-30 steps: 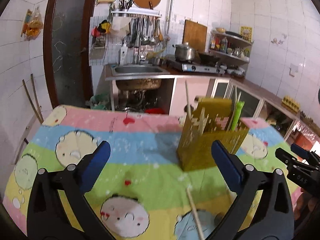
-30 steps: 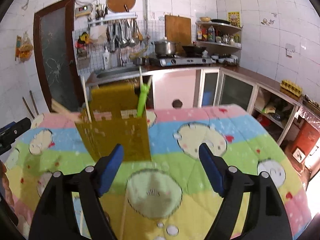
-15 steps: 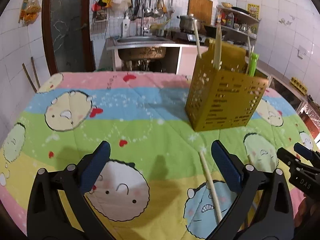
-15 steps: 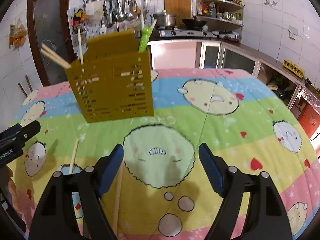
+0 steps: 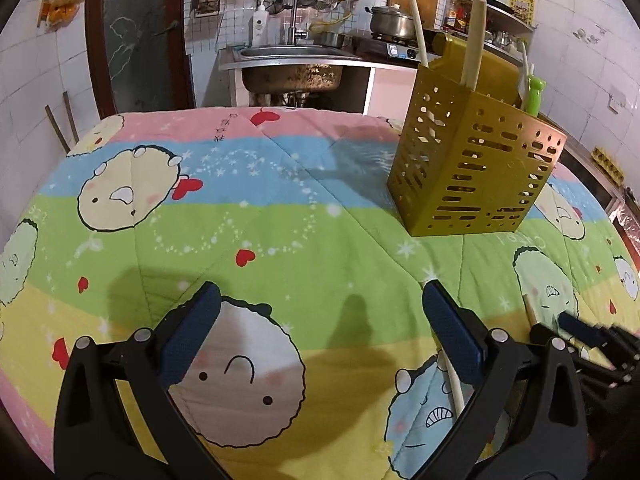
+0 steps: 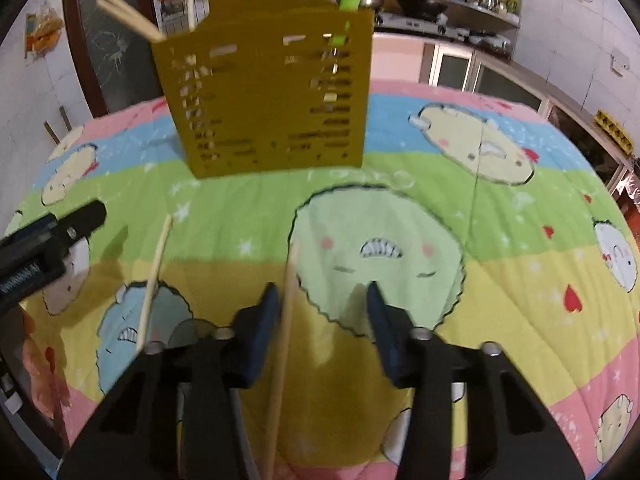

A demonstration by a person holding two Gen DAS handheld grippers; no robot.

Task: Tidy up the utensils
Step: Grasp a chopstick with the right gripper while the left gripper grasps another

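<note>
Hovering low over a cartoon-print quilt [image 6: 500, 280], the right gripper [image 6: 320, 320] is seen with its jaws partly drawn in, having just been closing. A loose chopstick [image 6: 286, 320] lies on the quilt just inside the left pad, running from near to far; the pads are not seen pressing on it, and the right pad stands well apart from it. A second chopstick [image 6: 154, 280] lies further left, near the tip of the left gripper, which enters the right wrist view from the left edge.

The left gripper [image 5: 320, 328] is held with its jaws spread wide and nothing between them, above a round cartoon face on the quilt. The second chopstick [image 5: 454, 384] is partly hidden behind its right finger.

A mustard-yellow holder [image 6: 264, 92] stands upright on the far part of the quilt, well apart from both grippers. Pale chopsticks [image 5: 474, 36] and a green utensil [image 5: 534, 96] are stood in it. A sink [image 5: 296, 68] and a pot [image 5: 390, 22] are visible beyond the quilt, against a tiled wall.
</note>
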